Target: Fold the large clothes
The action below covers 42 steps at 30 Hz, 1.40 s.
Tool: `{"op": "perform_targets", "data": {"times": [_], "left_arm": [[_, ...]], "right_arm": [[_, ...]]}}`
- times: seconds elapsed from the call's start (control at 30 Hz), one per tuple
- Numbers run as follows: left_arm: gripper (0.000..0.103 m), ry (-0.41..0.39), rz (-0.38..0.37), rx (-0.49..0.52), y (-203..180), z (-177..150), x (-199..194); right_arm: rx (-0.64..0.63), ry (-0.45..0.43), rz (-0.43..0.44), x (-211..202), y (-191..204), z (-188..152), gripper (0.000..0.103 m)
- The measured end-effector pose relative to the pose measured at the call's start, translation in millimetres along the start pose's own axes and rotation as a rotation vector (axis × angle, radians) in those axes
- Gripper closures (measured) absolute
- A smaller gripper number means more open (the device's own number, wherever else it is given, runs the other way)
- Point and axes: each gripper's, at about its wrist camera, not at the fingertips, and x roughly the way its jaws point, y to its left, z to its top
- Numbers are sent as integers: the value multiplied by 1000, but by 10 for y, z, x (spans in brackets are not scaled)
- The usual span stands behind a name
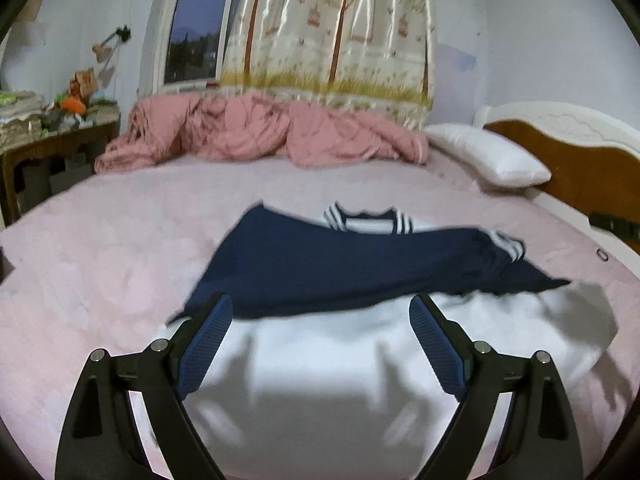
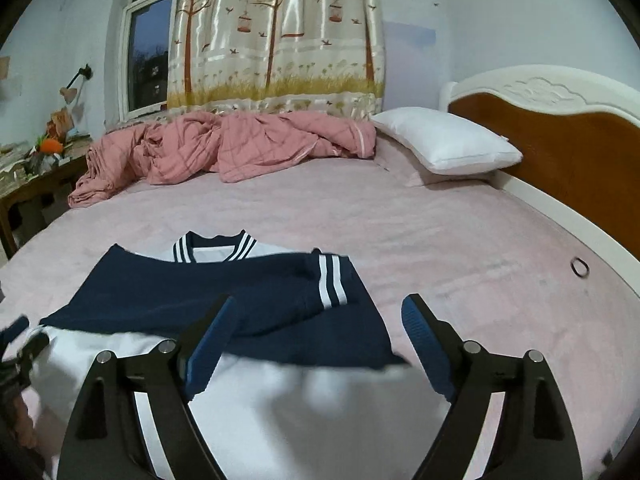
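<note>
Nearest, the left tool (image 1: 320, 340) and right tool (image 2: 316, 340) both gape wide with nothing between their ribbed blue pads. Just beyond lies the top (image 2: 248, 392), soft white knit, on the pink bed (image 2: 440, 240). Its navy sleeves (image 2: 208, 292), cuffs striped white, are already folded across the chest at twelve o'clock. Folding the body probably remains. Farthest, a rumpled pink quilt (image 2: 224, 152).

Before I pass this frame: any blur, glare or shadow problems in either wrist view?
Left wrist: the jersey is motion-smeared, gripper shadows fall on its white part, the curtain glares. Right wrist: stripes sharp, only the near white hem blurs; heavy fisheye bending in both.
</note>
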Motion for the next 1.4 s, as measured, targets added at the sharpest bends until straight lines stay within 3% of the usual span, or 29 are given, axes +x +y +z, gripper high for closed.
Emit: {"op": "perform_targets", "data": {"times": [0.13,0.2,0.33,0.47,0.63,0.77,0.87,1.0,1.23,1.4], "left_arm": [[2,-55,-28,-26,-19,159,-293],[0,-113,-38,-22,-48,225,-458],[0,-181,-12,85,-199,294,-632],[0,-180,7,131,-317,231,-704],[0,-156,-28,154,-414,115,-769],[0,-108,-70,168,-475,22,-770],[0,-8,-127,250,-642,-125,-676],[0,143,-112,374,-836,-434,-464],[0,282,-121,531,-1084,-733,-272],[0,342,-78,566,-1139,-876,-117]], "right_arm": [[-25,-55,5,-406,75,-121,17],[-67,-72,5,-558,169,-183,17],[-86,-77,12,-707,254,-273,17],[-108,-77,21,-795,339,-353,17],[-154,-86,44,-940,422,-450,17],[-156,-42,66,-951,439,-574,16],[-172,31,81,-870,461,-709,15],[-230,109,6,-746,533,-926,15],[-431,337,74,-401,746,-1324,15],[-524,338,66,-297,944,-1471,15]]}}
